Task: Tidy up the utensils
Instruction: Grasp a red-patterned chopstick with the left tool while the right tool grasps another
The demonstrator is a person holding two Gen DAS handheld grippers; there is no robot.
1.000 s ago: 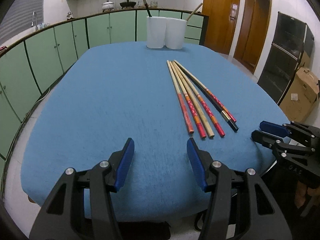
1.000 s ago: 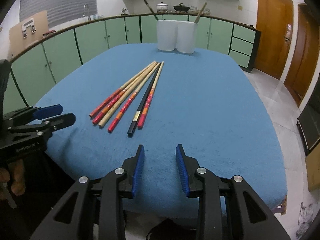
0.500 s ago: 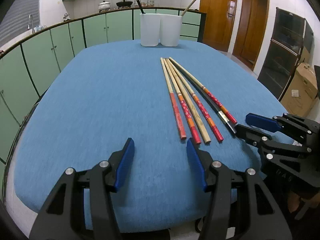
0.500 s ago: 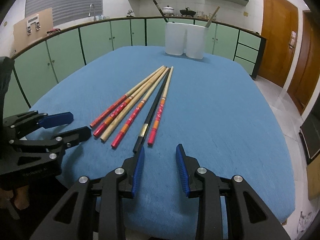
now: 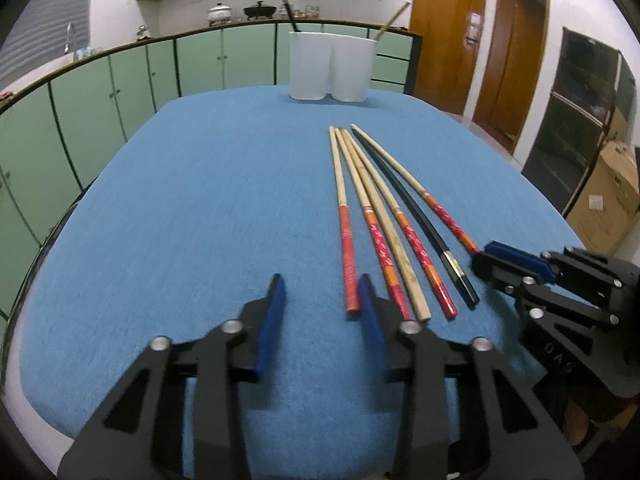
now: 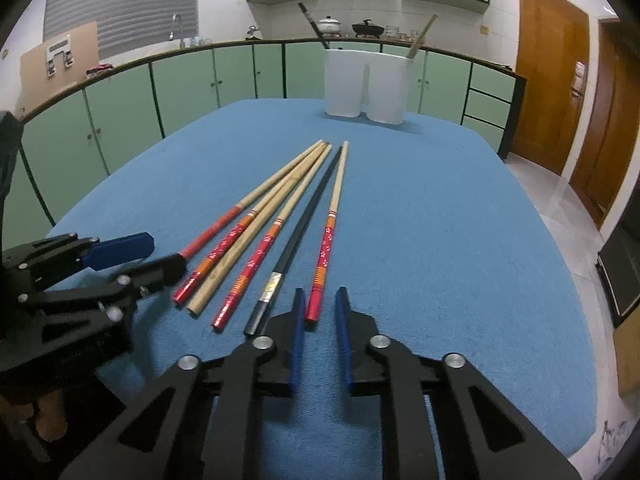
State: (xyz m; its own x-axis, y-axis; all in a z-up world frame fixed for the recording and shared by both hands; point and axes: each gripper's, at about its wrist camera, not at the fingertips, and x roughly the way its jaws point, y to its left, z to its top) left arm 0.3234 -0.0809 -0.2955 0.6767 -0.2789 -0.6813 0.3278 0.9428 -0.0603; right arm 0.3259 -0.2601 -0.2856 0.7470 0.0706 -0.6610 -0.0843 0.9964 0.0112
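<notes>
We hold the left gripper (image 5: 320, 292) low over the near edge of the blue-covered surface (image 5: 200, 200), its jaws wide apart with nothing between them. In the left wrist view the butt of the leftmost, red-ended chopstick (image 5: 347, 256) lies just beside the inner face of this gripper's right-hand finger; whether they touch we cannot tell.

To the right of that, six chopsticks (image 6: 280, 224) lie side by side on the cloth, fanned slightly, their thin tips close together toward the far end and their thick ends toward us. From the left: a plain red-ended one, a red-and-orange patterned one, a bare wooden one (image 6: 256, 240), another patterned one, a black one (image 6: 304, 220) with a metallic band, and a last patterned one (image 6: 326, 248).

At the right, our right gripper (image 6: 318, 300) hovers at the butt of that last chopstick, whose end sits in the mouth of its jaws. These are parted narrowly and not closed on it.

At the far end of the surface stand two white holders (image 5: 330, 66), touching each other; a dark stick leans out of the left one, a pale stick out of the right.
</notes>
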